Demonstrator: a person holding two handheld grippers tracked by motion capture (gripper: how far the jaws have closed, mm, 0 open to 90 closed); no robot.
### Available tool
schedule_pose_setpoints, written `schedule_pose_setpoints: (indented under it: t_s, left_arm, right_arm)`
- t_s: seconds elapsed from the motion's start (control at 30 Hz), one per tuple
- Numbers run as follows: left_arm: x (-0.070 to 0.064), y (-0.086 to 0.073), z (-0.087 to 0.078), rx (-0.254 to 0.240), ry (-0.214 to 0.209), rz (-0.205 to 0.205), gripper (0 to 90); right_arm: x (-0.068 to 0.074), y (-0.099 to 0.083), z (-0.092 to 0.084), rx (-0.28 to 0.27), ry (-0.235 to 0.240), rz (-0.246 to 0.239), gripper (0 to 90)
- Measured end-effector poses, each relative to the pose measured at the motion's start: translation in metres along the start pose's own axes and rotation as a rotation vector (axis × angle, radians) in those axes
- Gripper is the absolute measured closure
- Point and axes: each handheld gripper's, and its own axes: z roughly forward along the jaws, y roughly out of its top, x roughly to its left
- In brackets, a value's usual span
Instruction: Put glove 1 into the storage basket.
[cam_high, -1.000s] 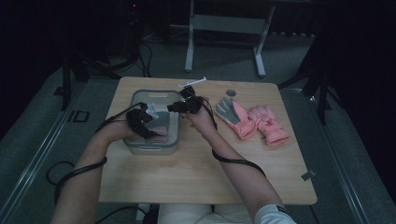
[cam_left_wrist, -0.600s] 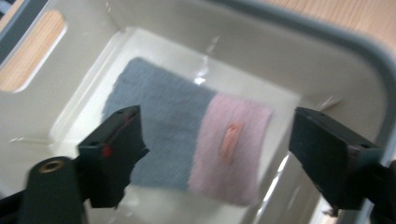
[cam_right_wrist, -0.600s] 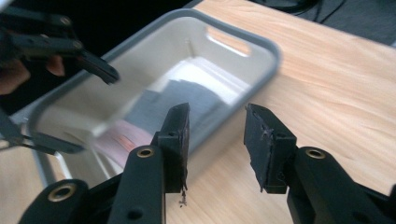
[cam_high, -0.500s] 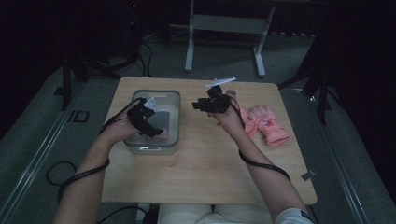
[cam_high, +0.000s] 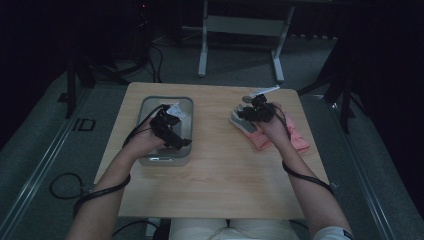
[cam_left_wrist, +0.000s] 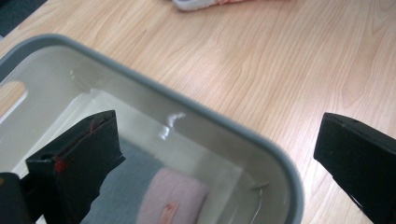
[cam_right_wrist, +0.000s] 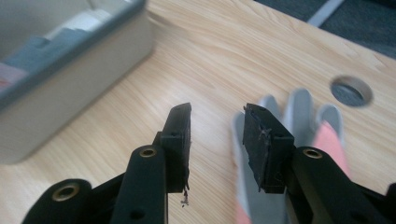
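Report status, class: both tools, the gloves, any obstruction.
Left tool open, straddling bin rim. Right tool open, empty, above grey-and-pink glove. One glove already in bin. Nothing in the way.

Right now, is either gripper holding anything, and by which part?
Nothing is held. The left gripper is open astride the grey bin's rim; the right gripper is open above the grey-and-pink glove.

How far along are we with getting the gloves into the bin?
Done, it seems: one pink and grey glove already lies in the bin, where the left gripper hangs open over the rim. In hand: nothing gripped; the right gripper is open just above the grey and pink glove on the table. Left: the gloves on the table, if they go in too.
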Motion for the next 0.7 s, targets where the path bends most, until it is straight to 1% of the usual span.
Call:
schedule_pose_setpoints:
  t_s: [0.1, 0.17, 0.23, 0.27, 0.3, 0.4, 0.43, 0.47, 0.57, 0.6, 0.7]
  left_arm:
    - [-0.014, 0.003, 0.005, -0.027, 0.013, 0.015, 0.2]
    - [-0.025, 0.005, 0.008, -0.064, 0.031, 0.015, 0.2]
    - [-0.038, 0.007, 0.012, -0.105, 0.013, 0.009, 0.3]
    - [-0.042, 0.008, 0.013, -0.111, 0.01, 0.011, 0.3]
    - [-0.048, 0.008, 0.015, -0.117, -0.004, 0.015, 0.3]
    - [-0.065, 0.009, 0.023, -0.126, -0.048, 0.028, 0.3]
    - [-0.071, 0.008, 0.026, -0.13, -0.07, 0.029, 0.3]
    - [-0.076, 0.008, 0.028, -0.134, -0.086, 0.03, 0.2]
    - [-0.088, 0.004, 0.035, -0.124, -0.112, 0.045, 0.3]
    - [-0.093, 0.002, 0.038, -0.118, -0.123, 0.058, 0.3]
    - [-0.103, -0.003, 0.044, -0.096, -0.14, 0.074, 0.3]
  right_arm:
    - [-0.01, -0.009, 0.002, 0.024, -0.022, -0.01, 61.7]
    - [-0.015, -0.015, 0.004, 0.04, -0.031, -0.018, 61.7]
    - [-0.02, -0.021, 0.006, 0.053, -0.039, -0.031, 61.8]
    - [-0.022, -0.024, 0.008, 0.058, -0.041, -0.04, 61.8]
    - [-0.023, -0.026, 0.009, 0.063, -0.048, -0.045, 62.2]
    - [-0.029, -0.034, 0.014, 0.083, -0.053, -0.051, 63.8]
    - [-0.03, -0.037, 0.017, 0.091, -0.061, -0.058, 64.5]
    - [-0.031, -0.04, 0.02, 0.11, -0.068, -0.061, 65.2]
    - [-0.034, -0.046, 0.026, 0.125, -0.071, -0.052, 65.8]
    - [-0.035, -0.047, 0.027, 0.129, -0.068, -0.051, 65.8]
    - [-0.037, -0.051, 0.034, 0.148, -0.072, -0.064, 65.8]
